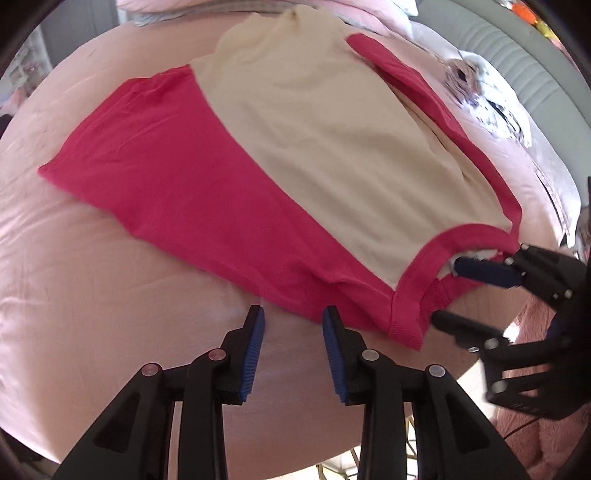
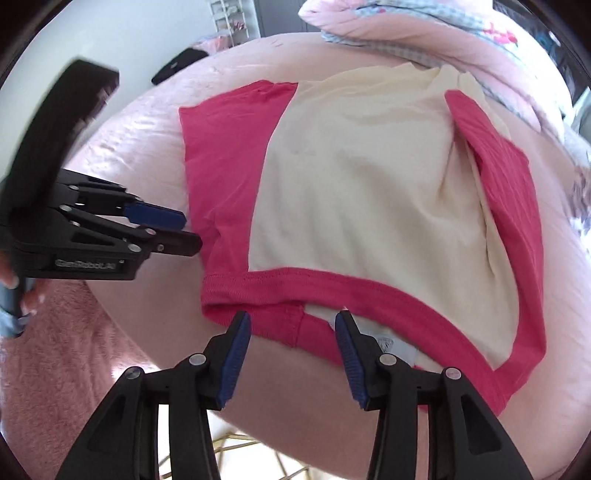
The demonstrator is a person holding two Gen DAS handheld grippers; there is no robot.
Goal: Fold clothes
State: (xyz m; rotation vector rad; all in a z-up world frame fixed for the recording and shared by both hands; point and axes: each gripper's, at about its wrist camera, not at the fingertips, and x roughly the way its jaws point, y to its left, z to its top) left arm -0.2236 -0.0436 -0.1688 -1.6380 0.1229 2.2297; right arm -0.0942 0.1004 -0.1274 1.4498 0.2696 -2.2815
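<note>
A T-shirt [image 1: 314, 147] with a cream body and pink sleeves and collar lies spread flat on a pink bed sheet [image 1: 92, 277]. In the left wrist view my left gripper [image 1: 293, 314] stands open just short of the pink shoulder edge, with nothing between its fingers. The right wrist view shows it [image 2: 189, 229] from the side, tips at the near sleeve's edge. My right gripper [image 2: 291, 319] is open at the T-shirt [image 2: 351, 184] neckline, one finger on each side of the back collar band [image 2: 280, 325]. From the left wrist view, the right gripper [image 1: 448, 291] straddles the collar.
Pink and checked bedding [image 2: 406, 33] is piled past the shirt's hem. A patterned cloth [image 1: 491, 96] and a grey padded headboard [image 1: 517, 48] lie to the right. A pink fluffy rug [image 2: 55, 350] covers the floor below the bed's near edge. A black object [image 2: 177, 64] rests at the far left.
</note>
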